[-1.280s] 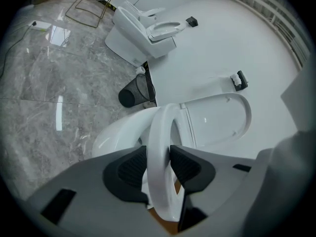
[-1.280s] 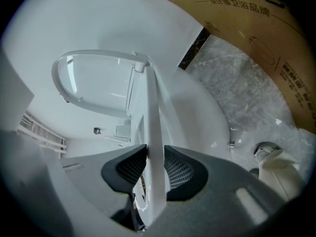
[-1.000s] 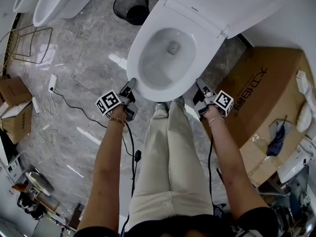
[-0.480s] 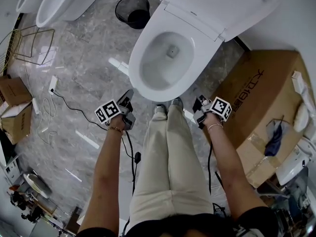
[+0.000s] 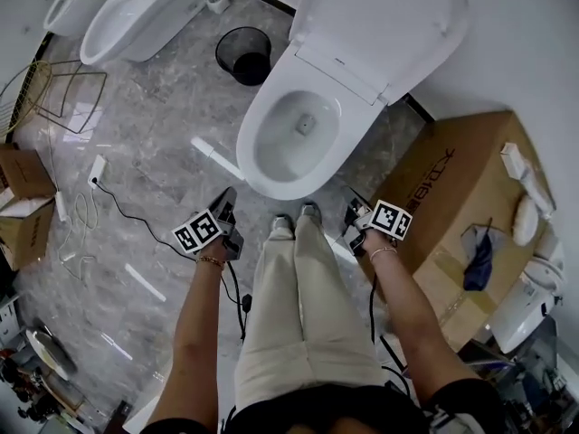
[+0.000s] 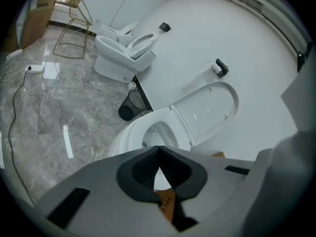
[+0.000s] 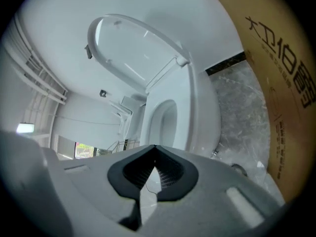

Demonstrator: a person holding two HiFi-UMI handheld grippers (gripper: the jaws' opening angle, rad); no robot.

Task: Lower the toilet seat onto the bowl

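The white toilet bowl [image 5: 294, 138] stands open, with its seat and lid [image 5: 380, 25] raised together against the wall. Both grippers hang in front of the bowl, apart from it, one on each side of the person's legs. My left gripper [image 5: 226, 202] is shut with nothing between its jaws, a little short of the bowl's front left. My right gripper [image 5: 351, 215] is shut and empty too, near the bowl's front right. The left gripper view looks past closed jaws [image 6: 159, 151] at the bowl [image 6: 140, 132] and the raised lid [image 6: 207, 107]. The right gripper view shows the lid [image 7: 133, 48] upright above the bowl [image 7: 170, 120].
A black waste bin [image 5: 244, 54] stands left of the toilet's back. A big cardboard box [image 5: 452, 197] fills the floor to the right. Two more toilets [image 5: 136, 12] and a wire rack [image 5: 54, 89] are at far left. A cable [image 5: 127, 202] lies on the marble floor.
Both grippers have drawn back from the bowl's front rim toward the person, and their jaws have closed. The whole view has shifted, so the toilet sits farther away.
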